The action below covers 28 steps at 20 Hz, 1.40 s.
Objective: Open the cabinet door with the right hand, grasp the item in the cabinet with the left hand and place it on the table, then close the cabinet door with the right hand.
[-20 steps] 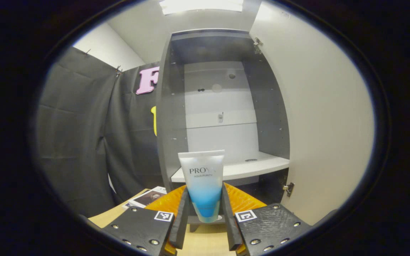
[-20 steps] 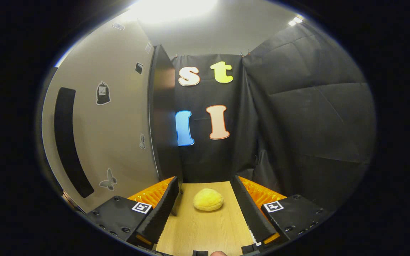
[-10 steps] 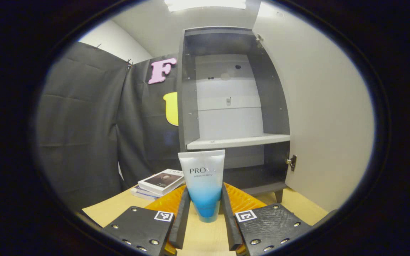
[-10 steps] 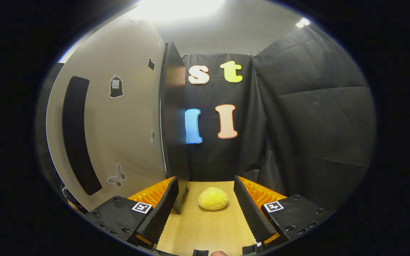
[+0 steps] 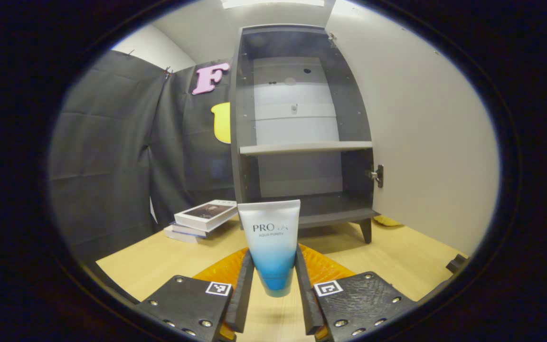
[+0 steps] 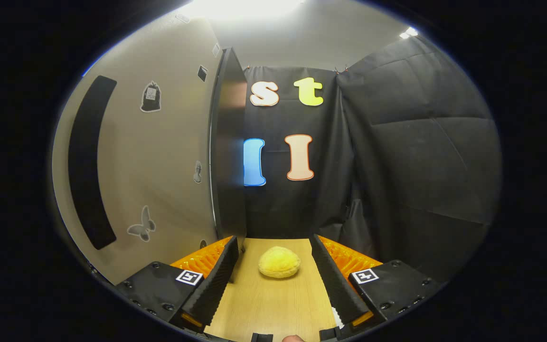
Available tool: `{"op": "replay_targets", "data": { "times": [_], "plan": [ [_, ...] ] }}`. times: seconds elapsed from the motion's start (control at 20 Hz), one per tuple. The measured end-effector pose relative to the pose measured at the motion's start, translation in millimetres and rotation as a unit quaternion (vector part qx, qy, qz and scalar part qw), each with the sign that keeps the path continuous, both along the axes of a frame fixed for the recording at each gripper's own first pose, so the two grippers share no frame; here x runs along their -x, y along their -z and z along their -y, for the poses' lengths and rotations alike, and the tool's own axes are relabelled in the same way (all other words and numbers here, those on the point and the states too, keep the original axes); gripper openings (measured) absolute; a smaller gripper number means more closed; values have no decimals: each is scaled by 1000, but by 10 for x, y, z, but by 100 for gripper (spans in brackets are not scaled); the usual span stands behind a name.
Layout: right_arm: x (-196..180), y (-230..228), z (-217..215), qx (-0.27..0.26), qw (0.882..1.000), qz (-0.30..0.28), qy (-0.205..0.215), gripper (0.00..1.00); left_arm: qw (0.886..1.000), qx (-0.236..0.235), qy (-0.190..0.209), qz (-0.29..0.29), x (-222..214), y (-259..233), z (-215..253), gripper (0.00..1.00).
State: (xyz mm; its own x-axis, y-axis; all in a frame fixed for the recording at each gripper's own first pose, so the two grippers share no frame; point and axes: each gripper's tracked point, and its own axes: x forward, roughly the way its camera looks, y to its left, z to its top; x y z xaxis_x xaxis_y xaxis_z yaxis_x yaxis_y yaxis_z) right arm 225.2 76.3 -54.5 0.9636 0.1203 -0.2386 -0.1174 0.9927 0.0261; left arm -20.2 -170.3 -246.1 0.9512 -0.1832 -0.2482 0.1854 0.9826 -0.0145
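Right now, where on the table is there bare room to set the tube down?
The tube is clamped in the left gripper. Bare table lies ahead, between the stacked books and the cabinet legs. It is tighter right, by the open door.

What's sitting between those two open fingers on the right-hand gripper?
In the right gripper view, a yellow sponge-like lump lies on the wooden table ahead, framed by the right gripper, whose fingers stand apart and touch nothing. Bare tabletop lies before it.
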Motion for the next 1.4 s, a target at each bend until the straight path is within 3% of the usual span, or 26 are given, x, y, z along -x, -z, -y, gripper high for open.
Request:
{"op": "replay_targets", "data": {
  "times": [0.1, 0.15, 0.3, 0.4, 0.75, 0.8, 1.1, 1.2, 1.35, 1.4],
  "plan": [
    [-13, 29, 54, 1, 1000, -3, 6, 93, 1000, -12, -1, -9, 50, 146, 4, 48],
    [-22, 42, 50, 0, 1000, -5, 7, 98, 1000, -16, -1, -13, 63, 224, -16, 48],
    [-35, 93, 83, 2, 1000, -15, 11, 98, 1000, -14, -5, -27, 94, 422, -4, 49],
    [-27, 106, 98, 4, 1000, -17, 10, 92, 999, -16, -6, -35, 120, 538, -5, 48],
    [-34, 143, 58, 17, 1000, -19, 8, 92, 998, -9, -23, -52, 184, 804, -55, 48],
    [-42, 150, 56, 19, 1000, -19, 9, 98, 998, -7, -24, -56, 202, 847, -59, 48],
    [-73, 213, 14, 16, 1000, -23, 6, 98, 997, -12, -26, -68, 325, 971, -57, 48],
    [-87, 215, 7, 16, 1000, -22, 6, 98, 997, -8, -32, -68, 337, 975, -62, 54],
    [-109, 207, -9, 12, 1000, -21, 2, 98, 997, -11, -33, -73, 391, 958, -54, 51],
    [-112, 192, -9, 10, 1000, -19, 1, 98, 997, -14, -33, -69, 394, 925, -52, 55]
  ]
}}
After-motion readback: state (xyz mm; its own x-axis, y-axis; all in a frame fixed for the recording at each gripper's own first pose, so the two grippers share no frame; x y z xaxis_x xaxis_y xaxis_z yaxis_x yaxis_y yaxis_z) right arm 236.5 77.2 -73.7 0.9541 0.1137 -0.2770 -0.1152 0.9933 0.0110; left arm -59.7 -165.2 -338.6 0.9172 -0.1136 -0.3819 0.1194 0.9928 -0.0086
